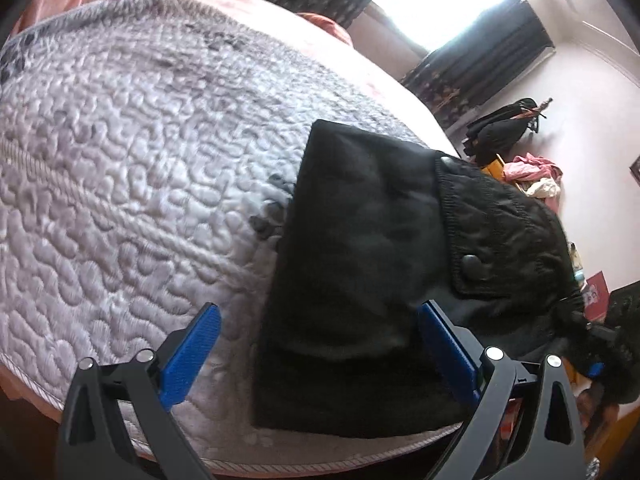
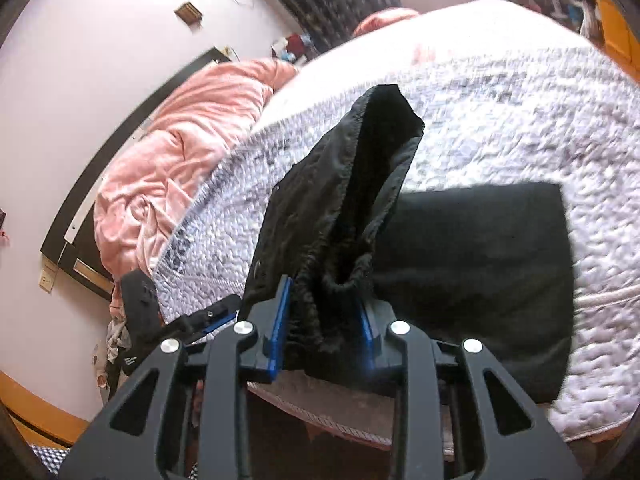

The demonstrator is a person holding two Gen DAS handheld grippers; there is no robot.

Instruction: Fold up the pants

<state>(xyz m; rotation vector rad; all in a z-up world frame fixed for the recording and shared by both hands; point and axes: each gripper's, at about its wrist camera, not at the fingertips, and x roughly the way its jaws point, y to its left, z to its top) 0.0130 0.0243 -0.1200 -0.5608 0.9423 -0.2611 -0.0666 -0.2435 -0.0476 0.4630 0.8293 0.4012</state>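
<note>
Left tool (image 1: 316, 350) hangs released at the near edge of the bed (image 1: 120, 184), its blue pads (image 1: 188, 356) spread wide; one rides over the quilt, the other over the pants (image 1: 360, 280). Those black pants lie half-folded on the quilt, long axis running from near edge toward the far side, just right of this tool's centre. Further right, the right tool (image 2: 324, 332) is clenched on the gathered waistband end (image 2: 332, 280), lifting it clear of the flat layer (image 2: 480, 272). By my judgement the right tool is the one placed to carry that end over.
</note>
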